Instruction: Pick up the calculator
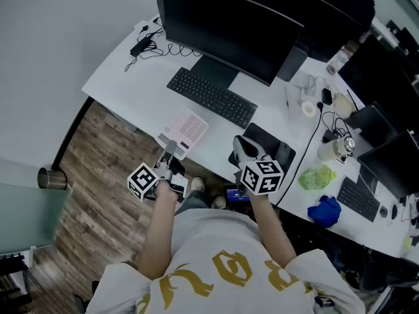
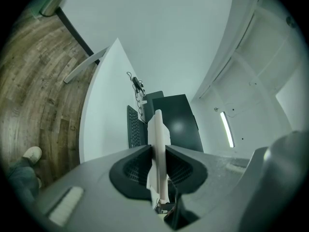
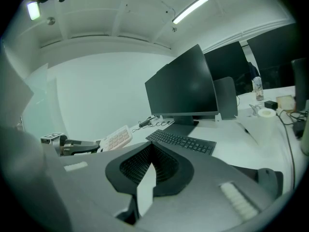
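Gripping the calculator [image 1: 188,129] by its near end, the left gripper [image 1: 169,150] has both jaws pressed on it. In the left gripper view the calculator stands edge-on btw. the two dark pads and sticks out beyond them. It is at the front edge of the white desk [image 1: 124,77], just in front of the black keyboard [image 1: 211,97], w/ keys facing up. Whether it touches the desk, I cannot tell. The right gripper [image 1: 245,148] is near, over a black mat [image 1: 280,150], w/ jaws drawn together and nothing btw. them. A dark monitor [image 1: 229,34] stands behind the keyboard.
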`<state>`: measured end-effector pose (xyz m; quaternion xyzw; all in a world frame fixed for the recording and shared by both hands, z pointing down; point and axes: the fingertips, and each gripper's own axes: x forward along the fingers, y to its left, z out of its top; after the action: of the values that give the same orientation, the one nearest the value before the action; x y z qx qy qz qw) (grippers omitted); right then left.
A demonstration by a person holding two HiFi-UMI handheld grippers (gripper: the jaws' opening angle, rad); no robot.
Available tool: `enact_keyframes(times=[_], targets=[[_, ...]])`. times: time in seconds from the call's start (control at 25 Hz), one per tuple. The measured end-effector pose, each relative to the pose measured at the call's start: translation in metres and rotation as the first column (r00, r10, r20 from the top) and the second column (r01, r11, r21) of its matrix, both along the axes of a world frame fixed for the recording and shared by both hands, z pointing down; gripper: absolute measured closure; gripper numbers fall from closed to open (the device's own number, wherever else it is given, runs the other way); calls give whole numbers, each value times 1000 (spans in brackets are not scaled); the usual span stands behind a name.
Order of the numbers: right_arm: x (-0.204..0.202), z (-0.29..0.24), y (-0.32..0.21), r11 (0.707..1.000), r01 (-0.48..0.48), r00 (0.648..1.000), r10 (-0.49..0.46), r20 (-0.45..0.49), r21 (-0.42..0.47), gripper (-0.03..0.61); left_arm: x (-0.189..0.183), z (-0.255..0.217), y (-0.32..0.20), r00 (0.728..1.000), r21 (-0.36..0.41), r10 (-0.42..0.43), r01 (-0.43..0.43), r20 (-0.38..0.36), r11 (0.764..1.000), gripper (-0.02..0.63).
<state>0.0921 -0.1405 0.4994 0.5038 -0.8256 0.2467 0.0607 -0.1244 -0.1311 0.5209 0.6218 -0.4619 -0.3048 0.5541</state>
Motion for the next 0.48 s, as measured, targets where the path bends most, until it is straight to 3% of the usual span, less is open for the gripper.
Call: enact_keyframes(times=[0.48], targets=[[-5, 1, 1, 1000, 8, 1000, -8, 13, -9, 555, -9, 4, 4, 999, -8, -23, 23, -27, 1000, 546]])
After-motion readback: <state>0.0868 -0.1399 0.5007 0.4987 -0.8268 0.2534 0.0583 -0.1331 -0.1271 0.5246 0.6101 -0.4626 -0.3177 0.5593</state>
